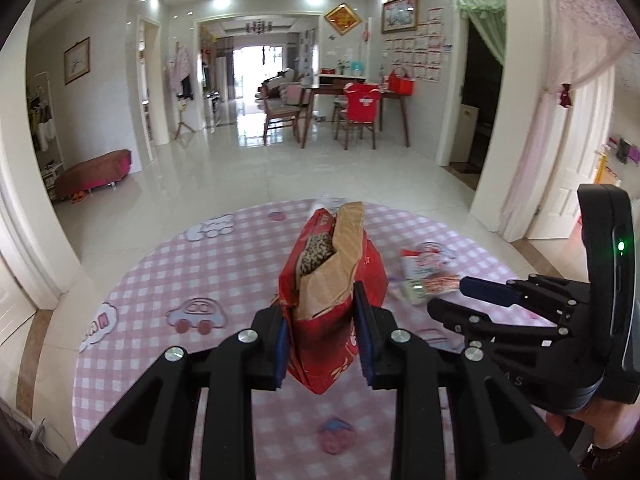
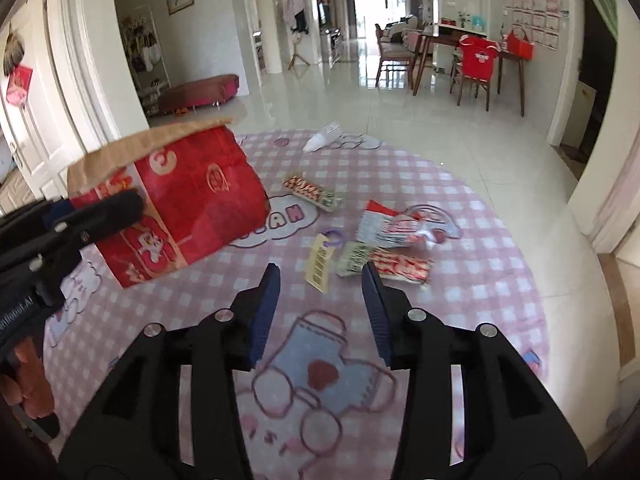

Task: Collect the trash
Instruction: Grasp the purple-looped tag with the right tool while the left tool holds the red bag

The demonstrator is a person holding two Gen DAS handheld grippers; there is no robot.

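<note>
The left tongs [image 1: 322, 340] grip the rim of a red paper bag with a brown lining [image 1: 332, 280], held above the round bench in a pink checked cloth [image 1: 160, 280]. The right tongs [image 2: 320, 280] hang parted and empty over the cloth (blue pads apart). Red-and-white crumpled wrappers [image 2: 394, 228] lie at one o'clock just beyond them; the bag is at ten o'clock.

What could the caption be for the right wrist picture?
Open right gripper above scattered wrappers on the pink checked tablecloth; left gripper holds the red paper bag.
</note>
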